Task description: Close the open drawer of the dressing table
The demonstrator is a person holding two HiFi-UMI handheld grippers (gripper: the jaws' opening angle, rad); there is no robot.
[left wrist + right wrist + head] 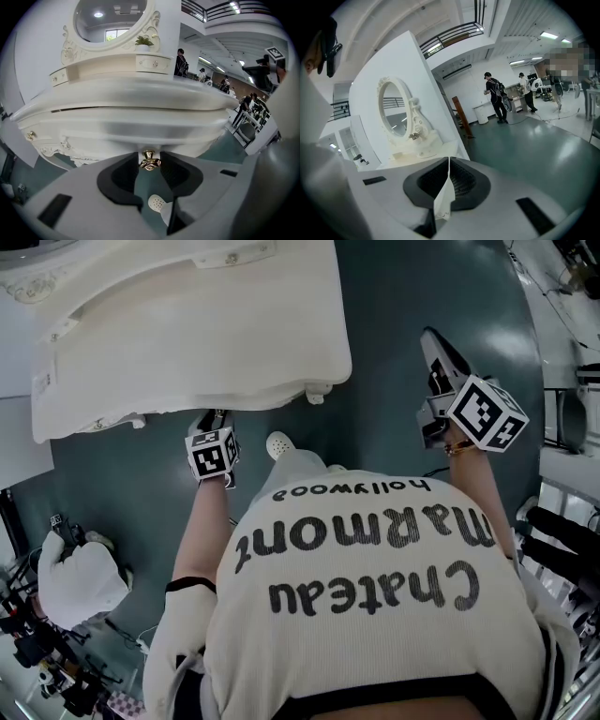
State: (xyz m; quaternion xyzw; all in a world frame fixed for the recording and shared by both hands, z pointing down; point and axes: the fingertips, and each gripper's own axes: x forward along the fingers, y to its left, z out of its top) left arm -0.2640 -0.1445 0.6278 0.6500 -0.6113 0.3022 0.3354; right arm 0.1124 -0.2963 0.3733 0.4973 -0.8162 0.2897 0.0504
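Drawer (117, 129) cream, curved, gold knob (149, 161) gripped by left fingers (117, 177), right fingers (461, 182) closed

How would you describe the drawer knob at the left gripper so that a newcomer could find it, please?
Start at the cream dressing table with the oval mirror. On the middle of its curved front is a small gold knob, the only one between the left gripper's jaws.
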